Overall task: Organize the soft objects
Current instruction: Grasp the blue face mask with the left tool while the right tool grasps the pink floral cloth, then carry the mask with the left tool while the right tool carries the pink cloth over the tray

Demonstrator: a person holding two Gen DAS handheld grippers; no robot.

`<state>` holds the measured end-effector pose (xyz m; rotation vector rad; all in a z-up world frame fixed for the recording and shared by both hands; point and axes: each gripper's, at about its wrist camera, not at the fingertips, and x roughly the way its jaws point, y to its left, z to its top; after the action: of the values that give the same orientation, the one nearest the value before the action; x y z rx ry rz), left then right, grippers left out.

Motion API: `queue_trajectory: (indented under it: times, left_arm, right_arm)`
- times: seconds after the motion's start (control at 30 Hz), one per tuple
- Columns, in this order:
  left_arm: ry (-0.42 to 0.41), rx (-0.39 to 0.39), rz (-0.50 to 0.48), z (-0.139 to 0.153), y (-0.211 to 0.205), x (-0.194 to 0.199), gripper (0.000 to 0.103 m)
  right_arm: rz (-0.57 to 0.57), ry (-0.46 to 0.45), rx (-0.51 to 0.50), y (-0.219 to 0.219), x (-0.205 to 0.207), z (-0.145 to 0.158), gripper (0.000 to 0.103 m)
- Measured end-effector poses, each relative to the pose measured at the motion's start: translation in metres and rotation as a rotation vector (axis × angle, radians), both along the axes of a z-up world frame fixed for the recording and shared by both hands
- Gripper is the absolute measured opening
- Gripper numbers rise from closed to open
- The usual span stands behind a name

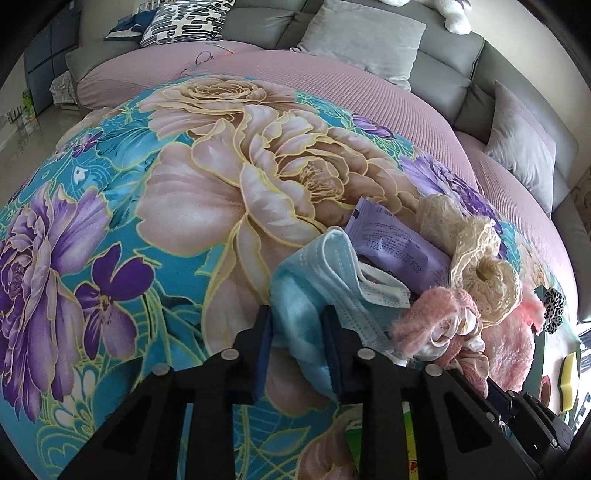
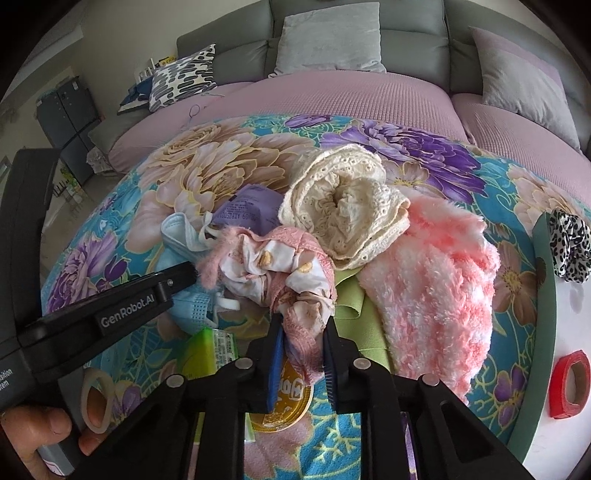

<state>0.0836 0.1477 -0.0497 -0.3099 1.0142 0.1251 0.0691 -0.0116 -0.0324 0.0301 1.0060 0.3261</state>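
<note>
- The grey sofa with its mauve seat cover fills the far side, well beyond both of your grippers.
- The floral cloth spreads under everything you are handling; it lies directly below your left gripper and runs off to its left.
- The fluffy pink-and-white towel lies just right of your right gripper, touching the cream lace piece on its far edge.
- The cream lace garment sits bunched ahead of your right gripper, resting on the towel and on the pink cloth.
- The green cloth shows beneath the pile, just ahead and right of your right gripper.
- The pink frilled cloth is held by your right gripper; its jaws are closed on the cloth's trailing end, and the rest is bunched just ahead.
- The blue face mask is pinched by your left gripper, with folds hanging between the two fingers.
- The purple packet lies just beyond the mask, ahead and right of your left gripper.
- The leopard-print scrunchie sits far right of your right gripper, at the edge of the white counter.
- The red tape roll rests on that counter, right of your right gripper.
</note>
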Motion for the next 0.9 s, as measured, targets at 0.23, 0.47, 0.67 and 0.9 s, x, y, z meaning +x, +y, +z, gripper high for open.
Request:
queue_trajectory:
  times: [0.23, 0.47, 0.67, 0.9]
  left_arm:
    - [-0.026, 0.003, -0.007, 0.008, 0.000, -0.002, 0.016]
    - [-0.052, -0.001, 0.008, 0.018, 0.003, -0.005, 0.015]
    - [-0.107, 0.008, 0.013, 0.038, 0.004, -0.012, 0.015]
    - [-0.209, 0.023, 0.007, 0.072, 0.000, -0.022, 0.015]
  right_arm:
    - [-0.010, -0.030, 0.026, -0.006, -0.003, 0.009, 0.017]
    - [-0.027, -0.082, 0.049, -0.014, -0.008, 0.025, 0.017]
    - [-0.047, -0.150, 0.065, -0.024, -0.017, 0.047, 0.017]
    - [-0.078, -0.211, 0.082, -0.040, -0.024, 0.069, 0.017]
